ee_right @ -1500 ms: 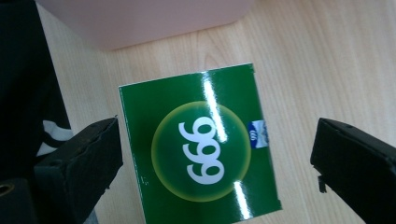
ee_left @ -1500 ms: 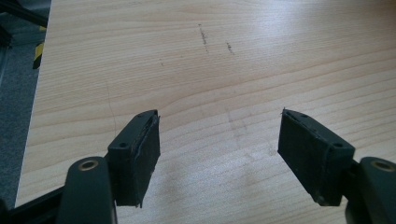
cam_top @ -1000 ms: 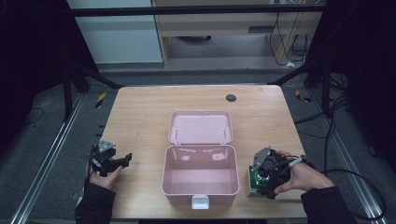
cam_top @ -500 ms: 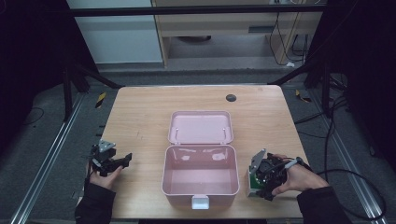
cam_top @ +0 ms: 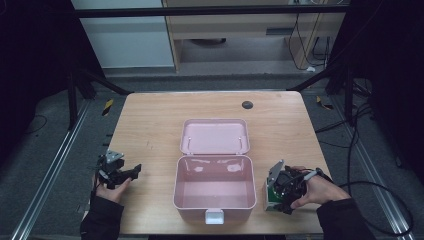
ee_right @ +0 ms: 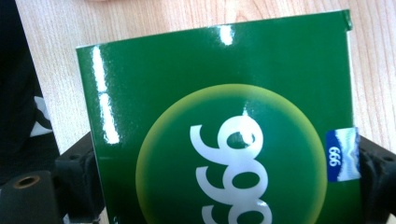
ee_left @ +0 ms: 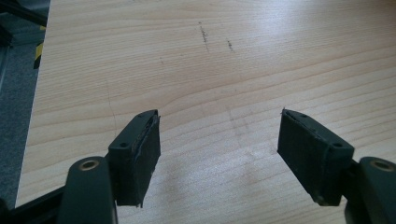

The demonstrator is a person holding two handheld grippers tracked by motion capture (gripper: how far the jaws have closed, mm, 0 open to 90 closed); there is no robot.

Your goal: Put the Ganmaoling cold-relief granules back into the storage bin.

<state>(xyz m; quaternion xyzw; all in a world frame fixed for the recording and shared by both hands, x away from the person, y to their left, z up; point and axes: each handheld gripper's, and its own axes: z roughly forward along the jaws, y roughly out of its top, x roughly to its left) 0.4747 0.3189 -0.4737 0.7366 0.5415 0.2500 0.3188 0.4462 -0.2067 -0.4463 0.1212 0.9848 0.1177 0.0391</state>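
The glossy green cardboard box (ee_right: 219,130) sat clamped in my right gripper (cam_top: 280,192), now lower beside the open pink plastic case (cam_top: 215,187); my left gripper (ee_left: 219,154) gaped wide, empty.

Glossy green carton (ee_right: 219,126), smooth pink plastic box (cam_top: 214,187), matt wood-grain table (cam_top: 150,125)

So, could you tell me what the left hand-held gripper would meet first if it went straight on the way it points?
Probably the pink box. The left hand-held gripper points right across the bare table, jaws open and empty; its own view shows only wood ahead, so depth is uncertain.
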